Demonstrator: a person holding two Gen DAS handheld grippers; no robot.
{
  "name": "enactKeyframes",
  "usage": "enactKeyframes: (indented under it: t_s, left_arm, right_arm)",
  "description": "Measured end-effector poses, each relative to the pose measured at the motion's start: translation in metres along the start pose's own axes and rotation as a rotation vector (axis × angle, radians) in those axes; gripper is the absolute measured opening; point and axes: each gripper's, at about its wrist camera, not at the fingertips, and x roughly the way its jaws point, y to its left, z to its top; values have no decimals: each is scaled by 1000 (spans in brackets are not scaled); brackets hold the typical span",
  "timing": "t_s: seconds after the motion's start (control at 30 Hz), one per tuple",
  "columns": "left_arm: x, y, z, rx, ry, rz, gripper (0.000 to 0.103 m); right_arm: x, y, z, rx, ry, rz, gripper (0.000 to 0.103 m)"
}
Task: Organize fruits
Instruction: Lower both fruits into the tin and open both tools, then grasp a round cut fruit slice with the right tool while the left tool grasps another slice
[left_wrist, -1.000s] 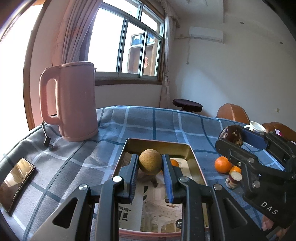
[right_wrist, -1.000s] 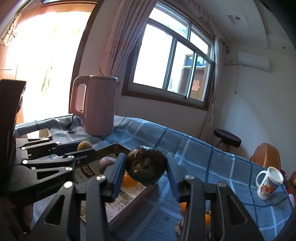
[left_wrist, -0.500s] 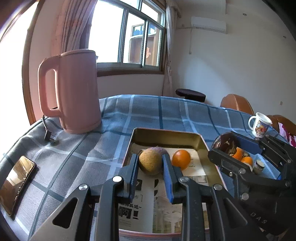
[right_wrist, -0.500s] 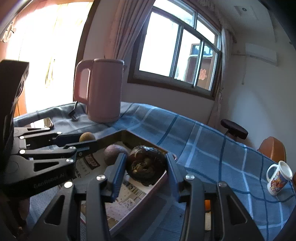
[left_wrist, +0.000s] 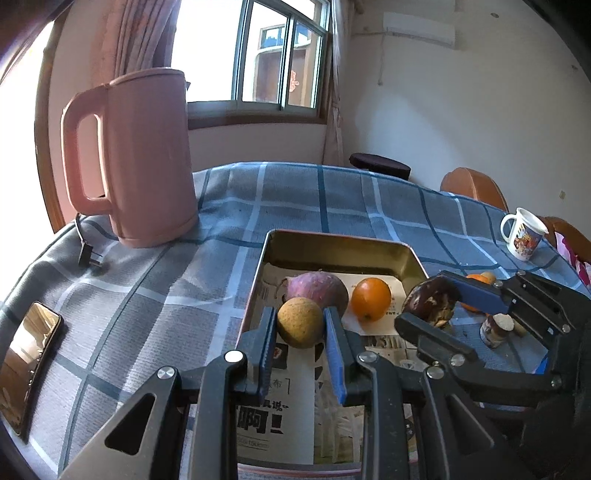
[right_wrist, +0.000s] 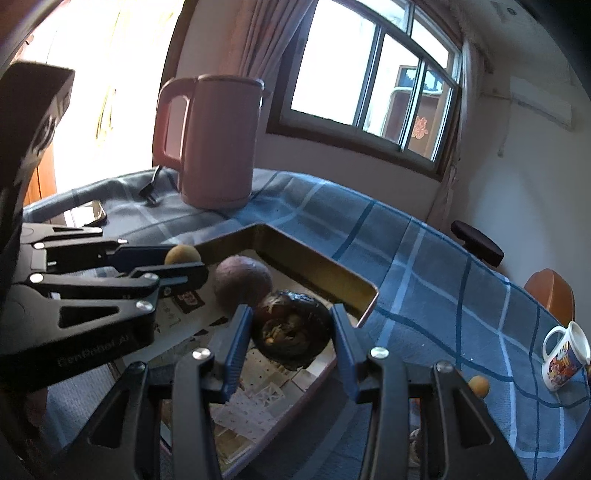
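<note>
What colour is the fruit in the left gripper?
Yellowish-brown fruit, speckled; the left wrist view shows it best.

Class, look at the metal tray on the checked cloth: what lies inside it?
Inside the tray lie a purple fruit and an orange on newspaper. The grippers and the fruits they hold cover part of the tray's floor, so anything beneath them cannot be seen.

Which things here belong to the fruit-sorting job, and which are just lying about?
Job: left gripper holding tan fruit; right gripper holding dark fruit; tray, purple fruit, orange.
Lying about: pink kettle, phone, mug.
</note>
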Motion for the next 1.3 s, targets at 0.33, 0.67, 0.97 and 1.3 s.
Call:
enactKeyframes:
  t_s: [0.33,0.67,0.97,1.3]
  left_arm:
    - [5,-2,0,10,22,8,36]
    - [-23,-13,-2,13,-111,0,77]
    - [-38,-74,2,91,-168,-94,77]
    - [2,-161,-4,234,-16,-213,77]
  right_arm:
    - [12,4,-1,-19,62,-1,53]
    - [-17,-17,-10,43,-10,-46,66]
    - [-87,-104,-51,188,-50,-251,75]
    - [-75,-162,-88,308,94,-289,73]
